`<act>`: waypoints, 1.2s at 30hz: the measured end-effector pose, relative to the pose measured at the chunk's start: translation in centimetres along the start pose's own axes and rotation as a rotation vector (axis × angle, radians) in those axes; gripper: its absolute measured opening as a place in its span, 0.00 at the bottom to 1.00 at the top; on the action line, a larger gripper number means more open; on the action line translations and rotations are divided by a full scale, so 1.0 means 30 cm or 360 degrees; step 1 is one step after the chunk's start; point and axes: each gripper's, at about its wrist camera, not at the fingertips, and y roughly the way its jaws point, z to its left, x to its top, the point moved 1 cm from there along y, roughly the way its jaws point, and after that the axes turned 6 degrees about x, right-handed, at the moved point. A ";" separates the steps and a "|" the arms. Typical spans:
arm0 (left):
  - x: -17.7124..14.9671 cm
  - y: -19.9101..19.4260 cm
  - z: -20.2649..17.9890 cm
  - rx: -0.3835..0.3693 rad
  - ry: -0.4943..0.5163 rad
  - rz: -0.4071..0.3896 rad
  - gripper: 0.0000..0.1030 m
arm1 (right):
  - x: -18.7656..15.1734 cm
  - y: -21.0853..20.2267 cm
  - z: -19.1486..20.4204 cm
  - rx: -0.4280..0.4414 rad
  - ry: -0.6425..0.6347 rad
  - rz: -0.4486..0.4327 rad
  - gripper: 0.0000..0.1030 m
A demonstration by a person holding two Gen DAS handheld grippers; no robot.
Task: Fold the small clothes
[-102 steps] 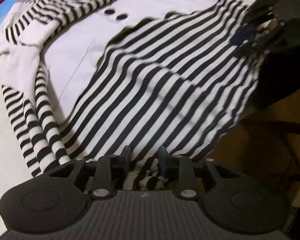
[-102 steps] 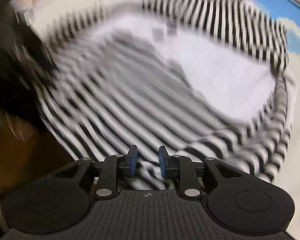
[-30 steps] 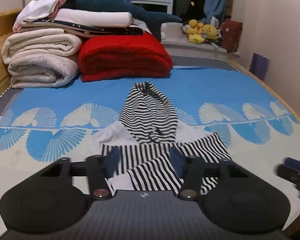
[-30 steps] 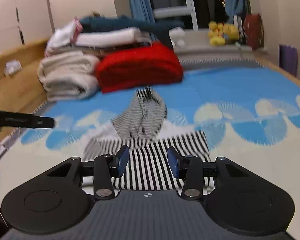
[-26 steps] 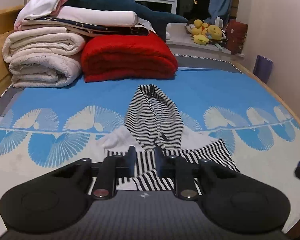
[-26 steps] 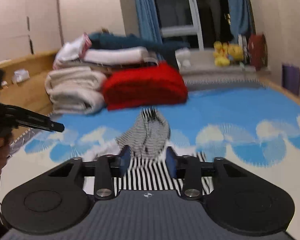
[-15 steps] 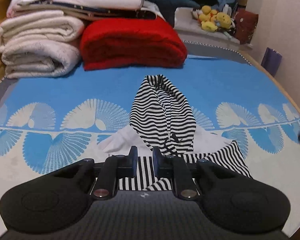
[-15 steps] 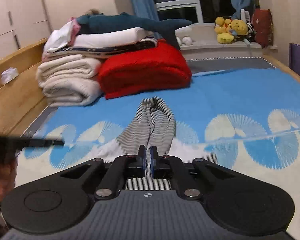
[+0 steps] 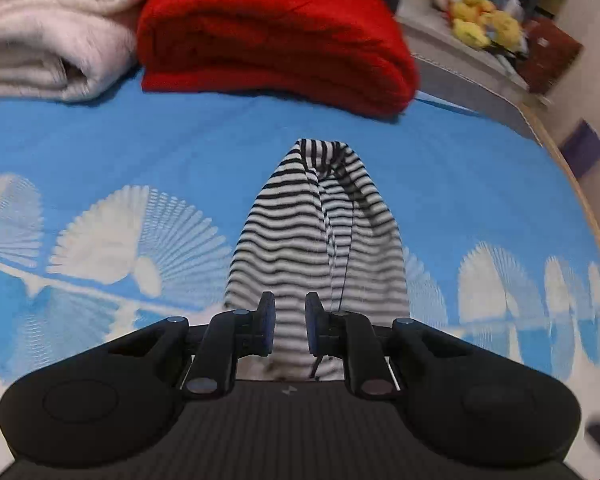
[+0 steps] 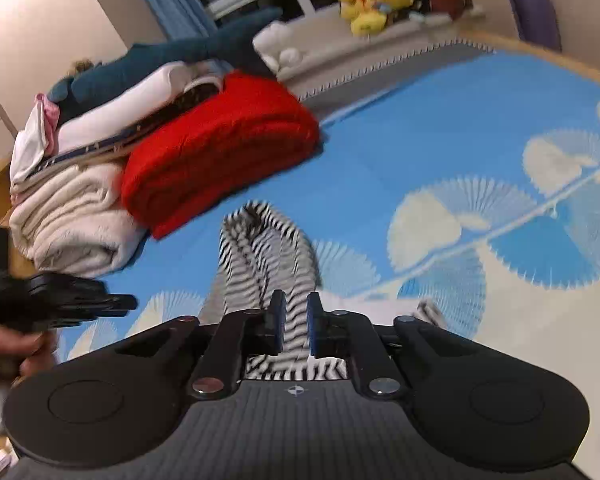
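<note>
Striped hooded top (image 9: 316, 232) lies flat on the bed (image 9: 140, 152), on the blue sheet with its pale fan pattern. The hood points away from me toward the red blanket (image 9: 276, 32). The body of the top runs back under both cameras and is mostly hidden by the tools.

My left tool (image 9: 290, 314) hangs over the base of the hood. Its jaws have just been closing and now stand a narrow gap apart, gripping nothing; the stripes I see between the pads are cloth lying on the bed beyond. My right tool (image 10: 296, 316) is the same: it has just been closing, a slim gap remains, and nothing is clamped.

The red blanket sits folded just beside a roll of cream blankets (image 9: 40, 28), both near the hood's tip but apart from it.

Only the right view shows what rests on that cream roll: white folded linen (image 10: 140, 100) and, on top, a dark teal plush (image 10: 180, 60). It also shows my left tool from the side, with the hand (image 10: 4, 348) holding it, off to the left of the top. The yellow soft toys (image 9: 480, 24) on the sill appear in both views. The left view gives the sharper look at the hood and its dark drawstring (image 9: 346, 264).
</note>
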 end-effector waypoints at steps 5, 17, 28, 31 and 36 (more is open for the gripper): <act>0.160 0.232 -0.042 0.0054 -0.0086 0.0004 0.24 | 0.014 0.037 -0.071 -0.0071 0.0093 0.0082 0.12; 0.351 0.645 -0.126 0.0148 -0.0144 -0.0204 0.61 | -0.045 0.152 -0.178 -0.0157 0.0294 0.0277 0.13; 0.350 0.714 -0.181 0.0191 0.0097 -0.0243 0.01 | -0.064 0.197 -0.194 -0.0182 0.0321 0.0348 0.13; 0.318 0.596 -0.184 0.0126 0.0179 -0.0302 0.01 | -0.064 0.208 -0.185 -0.0148 0.0331 0.0376 0.13; 0.118 0.245 -0.184 -0.0105 0.0394 -0.0472 0.01 | -0.034 0.194 -0.186 -0.0132 0.0360 0.0352 0.13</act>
